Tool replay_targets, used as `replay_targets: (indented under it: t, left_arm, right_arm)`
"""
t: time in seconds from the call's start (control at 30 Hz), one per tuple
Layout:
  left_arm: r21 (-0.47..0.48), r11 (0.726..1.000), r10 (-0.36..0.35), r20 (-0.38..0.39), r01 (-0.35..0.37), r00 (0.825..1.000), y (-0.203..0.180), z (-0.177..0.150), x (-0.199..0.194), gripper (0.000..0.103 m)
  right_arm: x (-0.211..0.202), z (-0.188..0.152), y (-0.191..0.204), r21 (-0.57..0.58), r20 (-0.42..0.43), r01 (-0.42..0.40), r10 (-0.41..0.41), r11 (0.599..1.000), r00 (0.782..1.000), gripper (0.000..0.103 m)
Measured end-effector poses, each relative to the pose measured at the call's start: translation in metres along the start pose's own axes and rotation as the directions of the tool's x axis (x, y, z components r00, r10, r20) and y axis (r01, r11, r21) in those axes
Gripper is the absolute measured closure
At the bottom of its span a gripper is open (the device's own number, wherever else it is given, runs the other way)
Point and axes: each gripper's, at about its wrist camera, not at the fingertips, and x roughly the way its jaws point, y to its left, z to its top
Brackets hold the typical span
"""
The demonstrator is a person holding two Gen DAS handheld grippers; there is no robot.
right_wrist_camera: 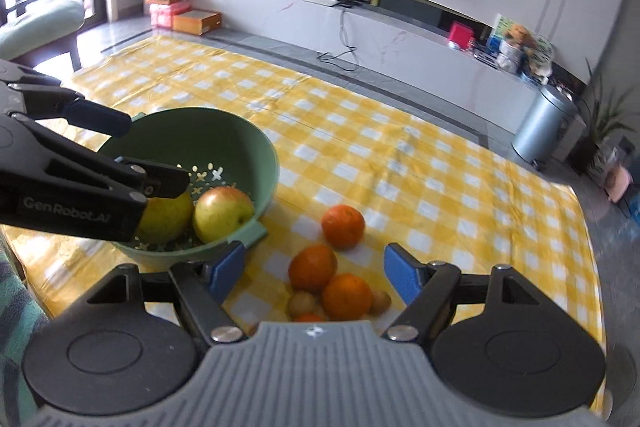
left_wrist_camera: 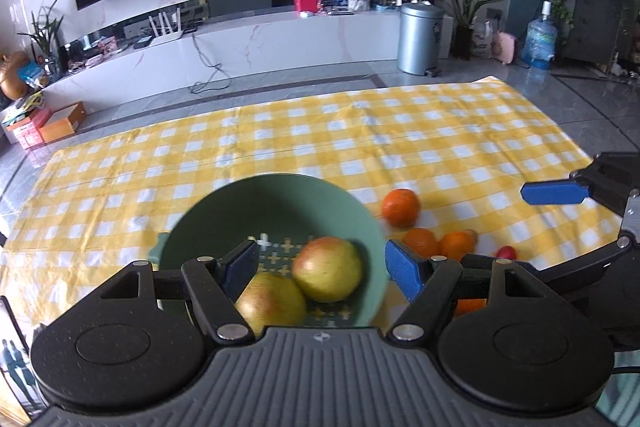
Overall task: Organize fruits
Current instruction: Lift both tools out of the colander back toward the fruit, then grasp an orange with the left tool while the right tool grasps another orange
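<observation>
Looking along the left gripper [left_wrist_camera: 320,269], we see its blue-padded fingers spread wide with nothing between them; it hangs over the near rim of the green colander [left_wrist_camera: 224,211]. The colander sits on the yellow checked cloth [left_wrist_camera: 360,131], mouth up and tipped slightly toward us, with perforations showing in its floor. Two yellow-red apples lie inside, touching: one apple [left_wrist_camera: 328,269] at centre, a second apple [left_wrist_camera: 270,303] at 7 o'clock from it, partly hidden by the gripper body. From the right wrist view the nearer apple's stem dimple faces roughly 4 o'clock.

The right gripper [right_wrist_camera: 316,273] also stands wide open, gripping nothing. It hovers above a cluster of loose fruit on the cloth. One orange [right_wrist_camera: 343,226] lies alone at 12 o'clock of the cluster, apart from the rest. Two more oranges [right_wrist_camera: 313,267] sit touching each other below it, with small brownish fruits [right_wrist_camera: 302,303] tucked against them at 6 o'clock; we cannot tell what kind these are. A small red fruit [left_wrist_camera: 506,253] shows only in the left wrist view, at 3 o'clock of the oranges.

The round fruits give us no clear long axis. The colander is at 9 o'clock from the orange cluster, near but not touching.
</observation>
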Motion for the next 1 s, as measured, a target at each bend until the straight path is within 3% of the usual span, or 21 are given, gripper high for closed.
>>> replay_targets:
  t: [0.17,0.57,0.87,1.0]
  left_arm:
    - [0.030,0.997,-0.065,0.025,0.064,0.998,-0.024,-0.008,-0.010,0.019]
    - [0.065,0.980,-0.190,0.024,0.188,0.981,-0.066,-0.033,-0.006,0.026]
    - [0.018,0.974,-0.226,-0.012,0.227,0.974,-0.071,-0.051,0.013,0.033]
    - [-0.011,0.970,-0.244,-0.032,0.244,0.969,-0.069,-0.056,0.021,0.042]
  right_arm:
    - [-0.018,-0.033,-0.019,0.103,-0.005,0.016,-0.016,0.994,1.000,0.022]
    - [-0.040,-0.092,-0.053,0.311,-0.019,0.066,-0.064,0.948,0.998,0.022]
    - [-0.028,-0.104,-0.064,0.369,-0.035,0.063,-0.054,0.927,0.998,0.023]
    - [-0.021,-0.105,-0.068,0.388,-0.053,0.057,-0.039,0.920,0.998,0.028]
